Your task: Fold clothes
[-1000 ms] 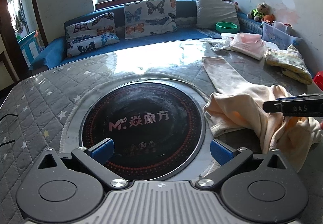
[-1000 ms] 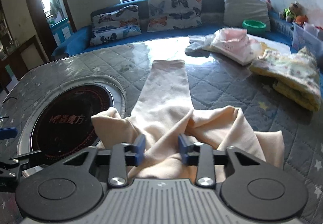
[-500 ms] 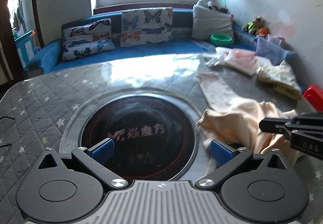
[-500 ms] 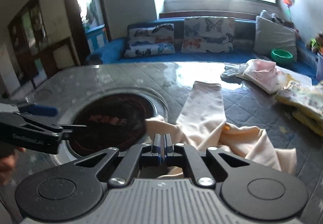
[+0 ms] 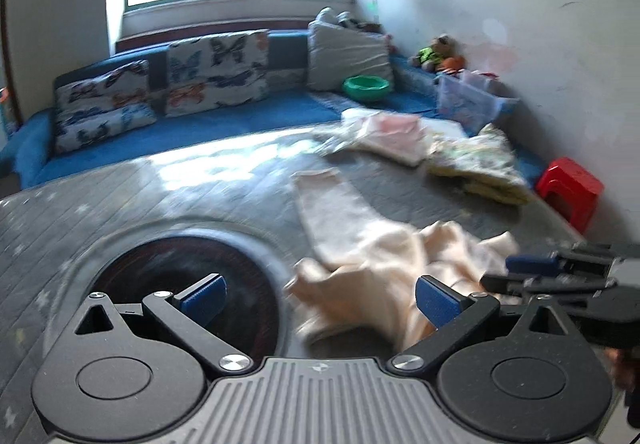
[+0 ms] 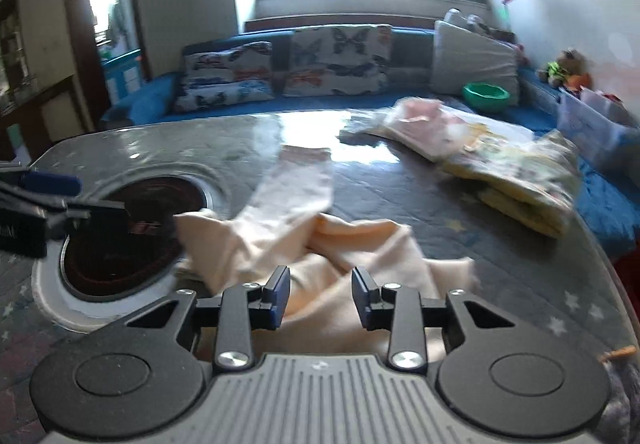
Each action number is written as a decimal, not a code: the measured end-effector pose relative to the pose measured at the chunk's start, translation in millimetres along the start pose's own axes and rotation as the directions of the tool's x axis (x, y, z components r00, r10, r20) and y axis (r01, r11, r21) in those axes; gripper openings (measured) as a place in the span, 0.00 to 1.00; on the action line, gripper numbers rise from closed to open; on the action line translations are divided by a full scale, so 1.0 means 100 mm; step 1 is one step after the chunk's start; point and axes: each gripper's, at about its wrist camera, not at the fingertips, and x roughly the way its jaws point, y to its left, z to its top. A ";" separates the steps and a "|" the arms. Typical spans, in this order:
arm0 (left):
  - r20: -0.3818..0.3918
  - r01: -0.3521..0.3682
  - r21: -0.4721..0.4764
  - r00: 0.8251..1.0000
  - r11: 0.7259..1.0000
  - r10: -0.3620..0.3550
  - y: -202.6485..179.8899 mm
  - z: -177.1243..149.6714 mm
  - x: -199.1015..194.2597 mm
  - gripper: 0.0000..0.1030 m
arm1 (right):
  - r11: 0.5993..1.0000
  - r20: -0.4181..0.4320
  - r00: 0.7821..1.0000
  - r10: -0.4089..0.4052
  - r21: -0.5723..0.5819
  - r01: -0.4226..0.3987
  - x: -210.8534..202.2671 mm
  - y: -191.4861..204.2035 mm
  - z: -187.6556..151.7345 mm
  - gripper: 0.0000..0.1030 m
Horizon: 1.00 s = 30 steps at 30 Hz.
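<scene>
A peach garment [image 5: 380,264] lies crumpled on the grey quilted table [image 5: 200,183], one long part stretched flat towards the sofa. My left gripper [image 5: 318,294] is open wide above the table; the cloth's left corner lies beneath its right finger and nothing is pinched. In the right wrist view the same garment [image 6: 304,244] spreads under my right gripper [image 6: 322,294]. Its jaws are opening, with cloth seen below the gap and the pads not pressing on it. The right gripper [image 5: 560,276] shows at the far right of the left wrist view, and the left gripper [image 6: 40,203] at the left edge of the right wrist view.
A round black hotplate [image 6: 132,236] is sunk into the table left of the garment. Folded pink clothes [image 5: 396,131] and a yellow patterned pile [image 5: 480,163] sit at the far right. A red stool [image 5: 568,187] stands beside the table, a blue sofa [image 6: 240,111] behind it.
The right gripper was shut half a second ago and now stands apart over the cloth. Both grippers have drawn back and up from the garment. The left gripper stayed open.
</scene>
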 end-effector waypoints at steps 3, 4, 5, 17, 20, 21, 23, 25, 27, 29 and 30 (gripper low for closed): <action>-0.011 0.037 0.006 0.999 0.999 -0.037 -0.13 0.11 0.15 0.98 | 1.000 -0.009 1.000 0.000 0.031 0.000 0.00 -0.11 -0.02 0.34; -0.019 0.052 0.007 0.998 0.999 -0.052 -0.18 0.14 0.21 0.98 | 0.999 -0.010 1.000 0.001 0.039 -0.001 0.01 -0.13 -0.02 0.35; -0.031 0.062 0.007 0.998 0.998 -0.062 -0.24 0.18 0.27 0.98 | 0.999 -0.012 1.000 0.002 0.046 -0.002 0.02 -0.15 -0.02 0.36; -0.211 0.082 -0.047 0.973 0.996 -0.090 -0.50 0.23 1.07 0.79 | 0.995 -0.038 0.998 0.048 0.089 -0.044 0.15 -0.25 0.00 0.37; -0.224 0.097 -0.034 0.969 0.995 -0.102 -0.50 0.19 1.10 0.64 | 0.995 -0.050 0.997 0.052 0.083 -0.048 0.18 -0.25 -0.07 0.37; -0.222 0.101 -0.023 0.970 0.995 -0.103 -0.51 0.17 1.09 0.61 | 0.996 -0.055 0.997 0.050 0.078 -0.046 0.18 -0.25 -0.08 0.37; -0.216 0.111 -0.019 0.970 0.994 -0.112 -0.49 0.16 1.06 0.43 | 0.997 -0.064 0.997 0.046 0.068 -0.042 0.19 -0.23 -0.09 0.37; -0.209 0.123 -0.024 0.970 0.992 -0.125 -0.46 0.16 1.04 0.31 | 0.998 -0.073 0.996 0.042 0.059 -0.038 0.19 -0.22 -0.11 0.37; -0.204 0.128 -0.026 0.970 0.991 -0.131 -0.43 0.17 1.01 0.20 | 0.998 -0.080 0.996 0.038 0.052 -0.033 0.18 -0.21 -0.12 0.37; -0.197 0.132 -0.019 0.971 0.991 -0.133 -0.42 0.19 0.97 0.20 | 0.999 -0.085 0.996 0.033 0.042 -0.030 0.17 -0.19 -0.12 0.37; -0.191 0.134 -0.013 0.972 0.991 -0.134 -0.41 0.19 0.94 0.20 | 0.999 -0.088 0.996 0.031 0.036 -0.028 0.16 -0.18 -0.13 0.37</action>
